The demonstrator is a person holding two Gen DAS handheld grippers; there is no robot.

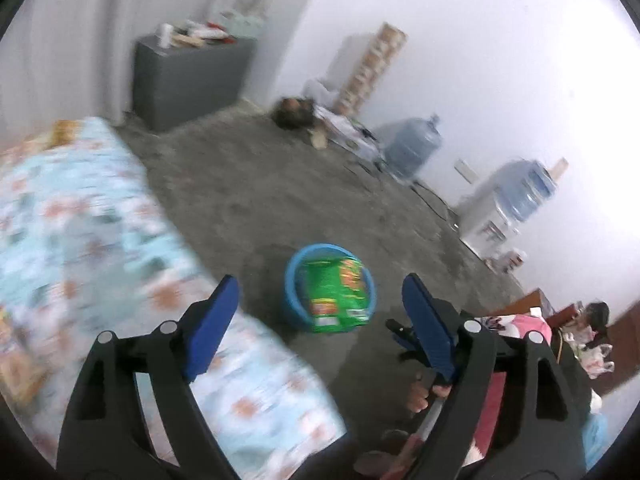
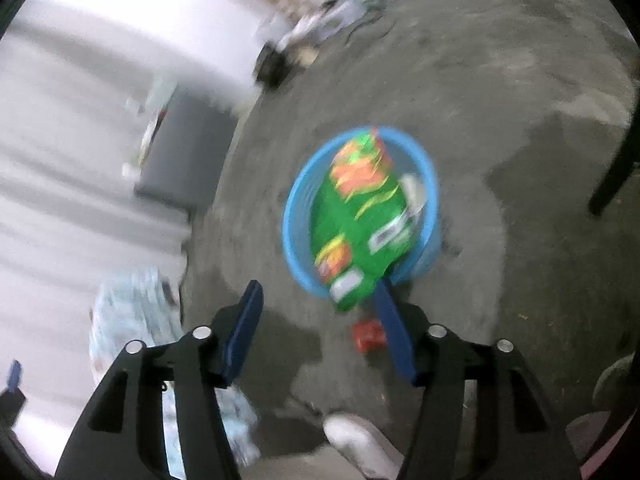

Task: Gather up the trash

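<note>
A round blue bin [image 1: 291, 280] [image 2: 290, 216] stands on the grey concrete floor. A green snack bag [image 1: 336, 292] [image 2: 356, 216] with orange print lies slanted in it, its lower end hanging over the near rim. My left gripper [image 1: 320, 282] is open above the bed's edge and the floor, nothing between its blue pads. My right gripper [image 2: 319, 286] is open just short of the bin with nothing gripped; the bag's lower end shows just past its right fingertip. A small red scrap [image 2: 368, 334] lies on the floor beside that finger.
A bed with a light blue patterned sheet [image 1: 80, 220] fills the left. A grey cabinet [image 1: 188, 76] stands at the back wall. Water jugs [image 1: 414, 144] and a dispenser [image 1: 516, 196] line the right wall. A dark furniture leg [image 2: 616, 168] is at the right.
</note>
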